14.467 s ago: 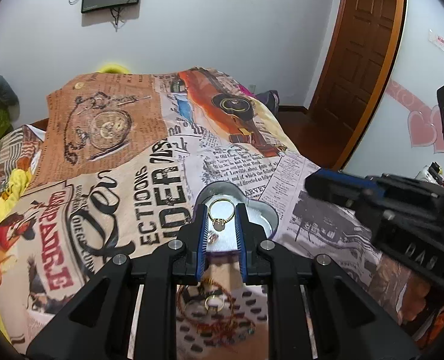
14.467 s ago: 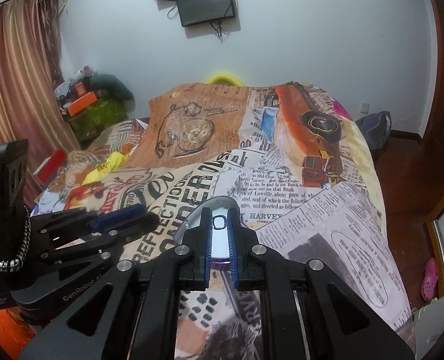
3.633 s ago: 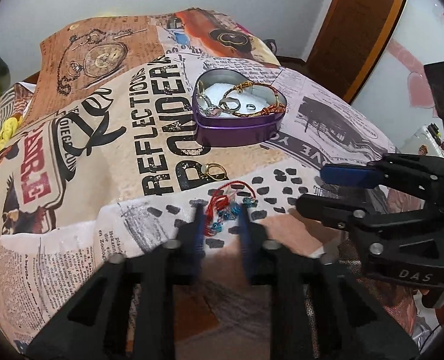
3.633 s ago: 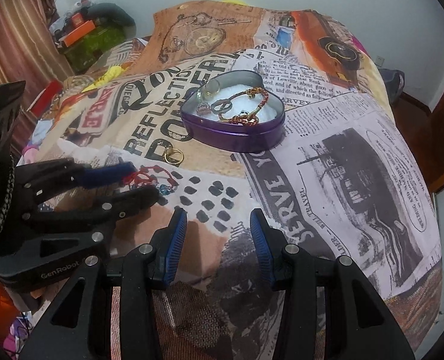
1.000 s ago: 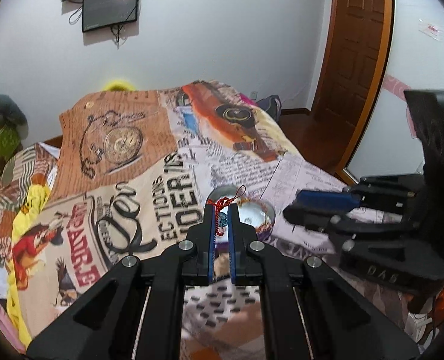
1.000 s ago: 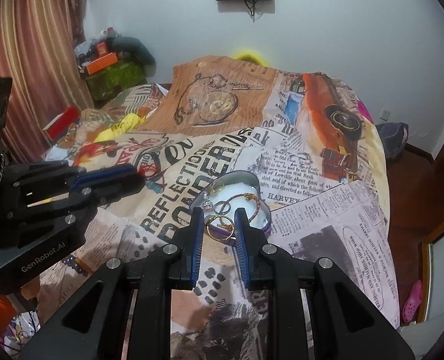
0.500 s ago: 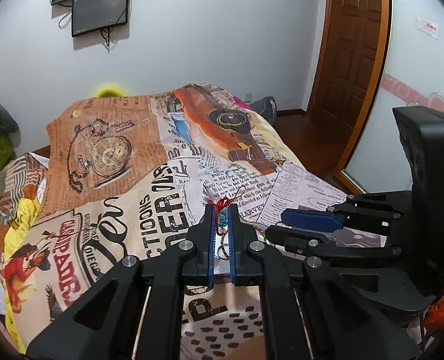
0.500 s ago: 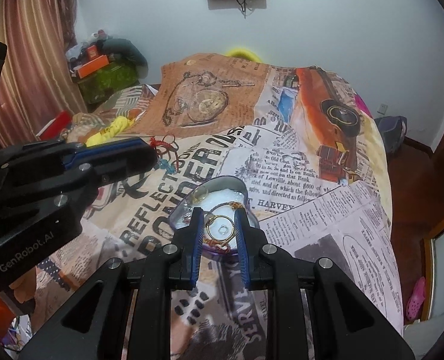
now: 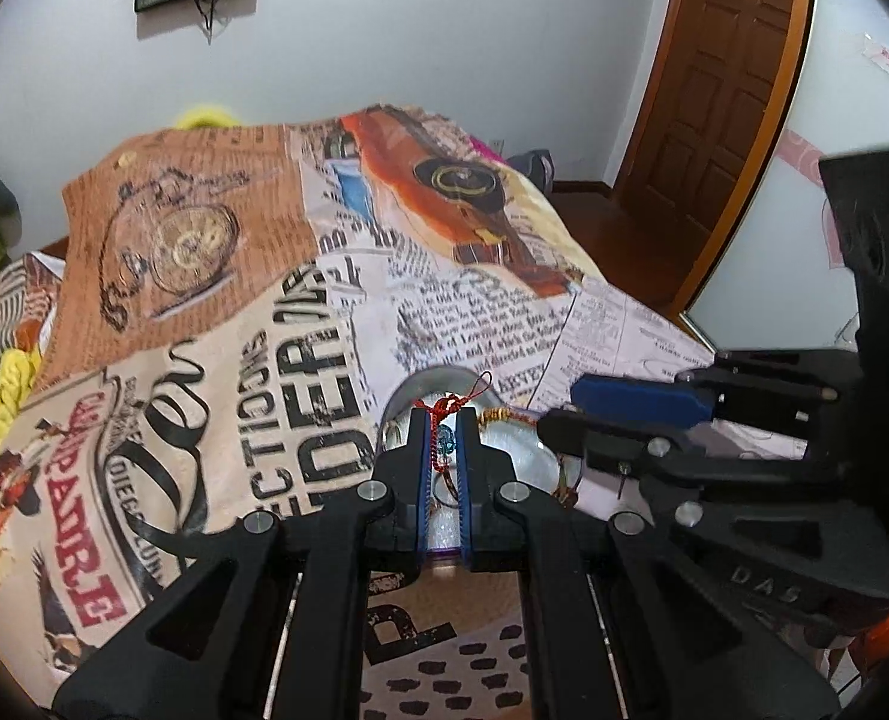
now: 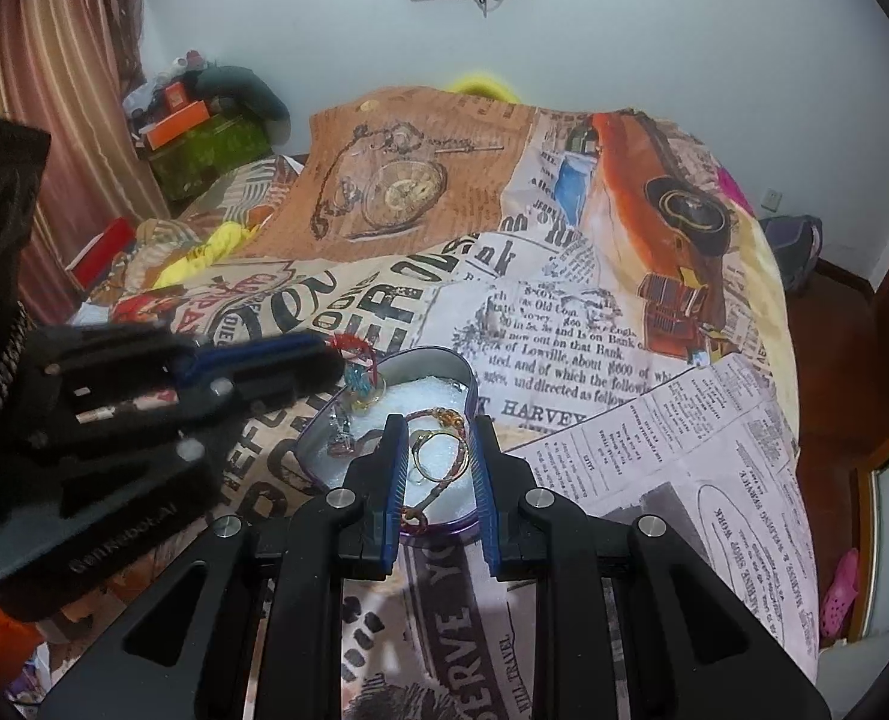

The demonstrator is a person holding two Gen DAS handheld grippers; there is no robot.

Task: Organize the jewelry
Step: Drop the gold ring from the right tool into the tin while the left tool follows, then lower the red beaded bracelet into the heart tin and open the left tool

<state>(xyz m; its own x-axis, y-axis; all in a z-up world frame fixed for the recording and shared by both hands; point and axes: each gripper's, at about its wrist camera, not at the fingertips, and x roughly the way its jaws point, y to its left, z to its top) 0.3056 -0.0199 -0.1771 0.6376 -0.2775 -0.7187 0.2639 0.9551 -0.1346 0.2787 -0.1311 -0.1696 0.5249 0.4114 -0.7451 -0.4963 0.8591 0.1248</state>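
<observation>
A purple heart-shaped tin (image 10: 318, 459) with a white lining sits on the printed bedspread. My left gripper (image 9: 443, 420) is shut on a red cord bracelet with blue beads (image 9: 444, 441) and holds it over the tin's left lobe; it also shows in the right wrist view (image 10: 357, 369). My right gripper (image 10: 438, 438) is open over the tin, and a gold ring (image 10: 438, 457) lies in the tin between its fingers. A braided bracelet (image 10: 438, 417) and other small pieces lie in the tin too.
The bedspread (image 10: 564, 312) covers the whole bed. Boxes and clothes (image 10: 204, 132) are piled at the far left by a curtain. A wooden door (image 9: 726, 102) stands at the right. The bed's edge drops to a wood floor (image 10: 834, 390) on the right.
My right gripper has opened and the gold ring it held now lies in the tin. My left gripper has moved closer over the tin with the red bracelet.
</observation>
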